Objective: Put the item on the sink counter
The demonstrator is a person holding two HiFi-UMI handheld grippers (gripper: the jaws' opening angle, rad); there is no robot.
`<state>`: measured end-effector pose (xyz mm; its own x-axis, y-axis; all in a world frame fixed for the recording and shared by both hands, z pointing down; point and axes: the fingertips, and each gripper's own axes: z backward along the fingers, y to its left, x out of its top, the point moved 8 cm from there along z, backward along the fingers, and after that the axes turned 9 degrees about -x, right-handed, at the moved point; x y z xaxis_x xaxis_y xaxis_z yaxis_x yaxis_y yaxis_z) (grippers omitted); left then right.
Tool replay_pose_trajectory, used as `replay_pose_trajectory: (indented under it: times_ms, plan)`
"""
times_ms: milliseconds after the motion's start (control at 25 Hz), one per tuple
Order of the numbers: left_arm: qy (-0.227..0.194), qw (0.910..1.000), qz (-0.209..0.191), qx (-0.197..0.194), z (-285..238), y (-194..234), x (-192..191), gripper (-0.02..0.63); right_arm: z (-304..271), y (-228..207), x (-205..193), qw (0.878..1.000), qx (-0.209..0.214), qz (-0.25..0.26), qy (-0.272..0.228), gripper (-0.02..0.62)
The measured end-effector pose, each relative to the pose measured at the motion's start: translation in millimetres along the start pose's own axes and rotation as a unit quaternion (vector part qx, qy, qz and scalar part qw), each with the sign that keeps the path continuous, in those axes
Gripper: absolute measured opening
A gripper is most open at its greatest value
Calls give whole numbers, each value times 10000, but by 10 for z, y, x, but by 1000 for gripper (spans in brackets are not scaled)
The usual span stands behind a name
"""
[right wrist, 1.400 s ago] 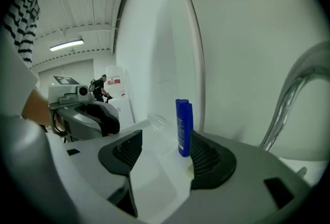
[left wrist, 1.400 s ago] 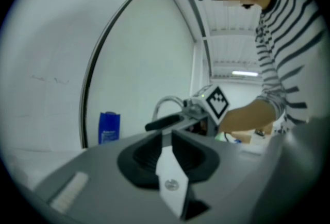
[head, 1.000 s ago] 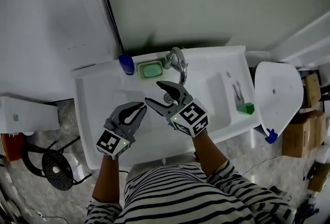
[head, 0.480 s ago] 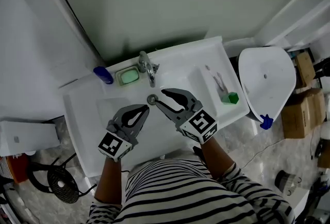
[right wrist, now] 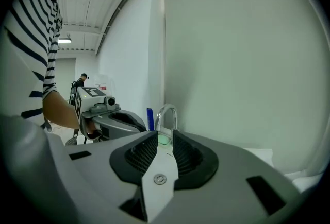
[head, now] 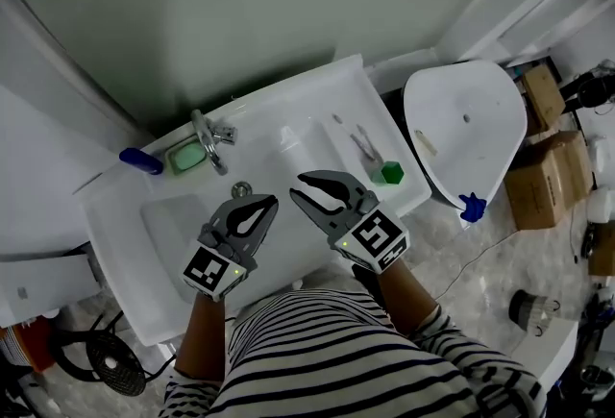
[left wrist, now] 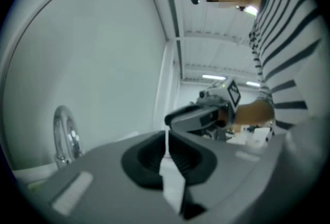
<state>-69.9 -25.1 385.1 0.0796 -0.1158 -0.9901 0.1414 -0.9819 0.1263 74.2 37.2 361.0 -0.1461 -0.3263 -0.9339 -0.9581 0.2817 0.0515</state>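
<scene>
Beside the basin (head: 171, 220), a green block (head: 390, 173) sits near the counter's (head: 322, 104) edge.

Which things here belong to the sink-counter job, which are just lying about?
Job: sink counter; green cube on its right ledge, possibly the item; left tool, shut, empty; right tool, jaws just closing, nothing between.
Lying about: faucet; green soap; blue item; cardboard boxes; floor fan.

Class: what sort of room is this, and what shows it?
Probably a bathroom: a white sink counter, a curved chrome tap, a green soap bar, and perhaps a white toilet alongside.
</scene>
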Motion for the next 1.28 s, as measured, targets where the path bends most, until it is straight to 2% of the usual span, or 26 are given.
replay_pose_trajectory:
  times_ms: [320, 880, 1080, 1280]
  plan:
    - [92, 9992, 44, -376, -633, -107, -89, 17, 367, -382, -241, 9993, -227, 74, 272, 94]
    - [225, 9961, 127, -850, -1554, -182, -383, 17, 913, -1007, -820, 9894, -636, 476, 1216, 100]
    - [253, 9945, 159, -1009, -1798, -229, -467, 17, 1036, -1164, -1008, 9812, -688, 731, 1648, 112]
    - [309, 9927, 191, -1152, -1982, -291, -549, 17, 1134, -1315, -1223, 9628, -690, 1244, 2299, 112]
